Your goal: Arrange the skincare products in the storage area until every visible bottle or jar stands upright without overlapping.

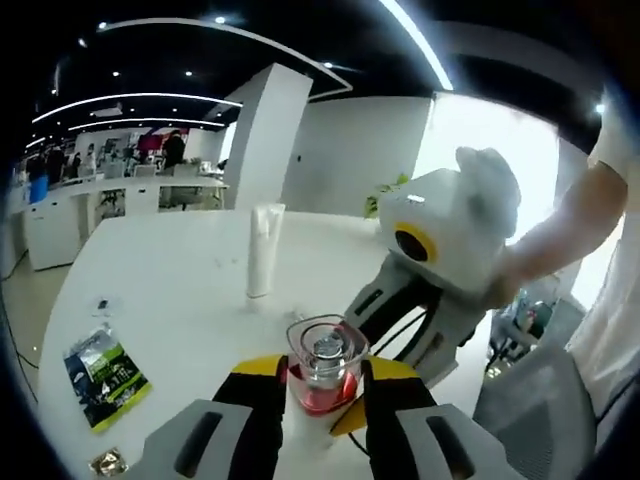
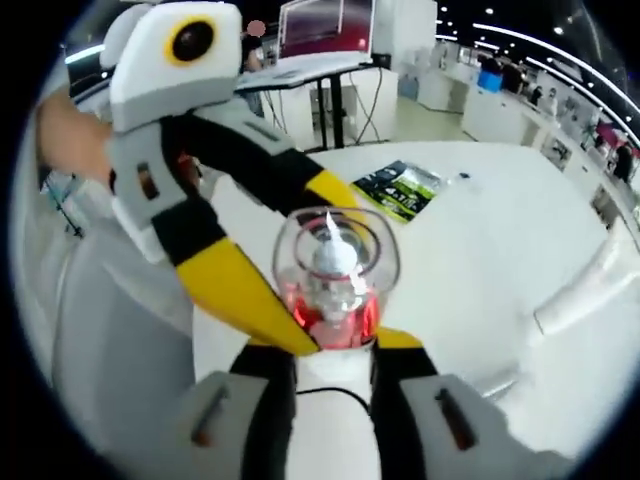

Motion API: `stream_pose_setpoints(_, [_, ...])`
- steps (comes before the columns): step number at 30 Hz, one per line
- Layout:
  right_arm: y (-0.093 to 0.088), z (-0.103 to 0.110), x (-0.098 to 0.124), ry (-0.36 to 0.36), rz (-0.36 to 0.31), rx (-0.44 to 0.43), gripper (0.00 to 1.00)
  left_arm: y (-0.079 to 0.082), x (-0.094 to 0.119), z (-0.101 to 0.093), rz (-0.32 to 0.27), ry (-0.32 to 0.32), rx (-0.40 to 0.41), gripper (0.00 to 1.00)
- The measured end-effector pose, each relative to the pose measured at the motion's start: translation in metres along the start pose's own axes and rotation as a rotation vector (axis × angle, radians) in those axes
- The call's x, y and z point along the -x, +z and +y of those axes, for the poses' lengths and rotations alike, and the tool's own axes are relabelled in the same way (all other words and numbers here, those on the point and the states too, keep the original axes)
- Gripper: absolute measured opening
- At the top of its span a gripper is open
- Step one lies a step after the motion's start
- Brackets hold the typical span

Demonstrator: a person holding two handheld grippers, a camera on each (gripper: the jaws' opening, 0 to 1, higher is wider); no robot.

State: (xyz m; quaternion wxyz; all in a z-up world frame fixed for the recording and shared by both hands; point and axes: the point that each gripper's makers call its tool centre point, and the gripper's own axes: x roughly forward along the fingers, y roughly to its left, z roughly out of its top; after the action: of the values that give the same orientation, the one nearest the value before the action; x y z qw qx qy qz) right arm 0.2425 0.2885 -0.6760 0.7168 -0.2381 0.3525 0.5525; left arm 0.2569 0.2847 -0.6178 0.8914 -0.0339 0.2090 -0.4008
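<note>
Left gripper view, from left to right: a green packet (image 1: 105,378) lies near the surface's (image 1: 170,290) edge, a white tube (image 1: 264,250) stands upright toward the middle, and the left claw (image 1: 322,392) is closed on a clear bottle of red liquid (image 1: 323,372), with the right claw (image 1: 400,325) just beside it. Right gripper view shows both claws, the left (image 2: 290,330) and the right (image 2: 335,350), clamped on that bottle (image 2: 335,275) above the surface. A clean placement likely means one claw releasing first, then lowering the bottle vertically, well apart from the tube.
</note>
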Motion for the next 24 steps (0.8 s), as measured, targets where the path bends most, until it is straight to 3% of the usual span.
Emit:
stream_pose_setpoints(16, [-0.013, 0.022, 0.005, -0.092, -0.056, -0.101, 0.28, -0.012, 0.003, -0.030, 0.050, -0.116, -0.180, 0.31])
stream_pose_setpoints(24, [-0.013, 0.029, 0.006, -0.075, -0.082, -0.101, 0.30, -0.016, 0.011, -0.034, 0.053, -0.155, -0.216, 0.31])
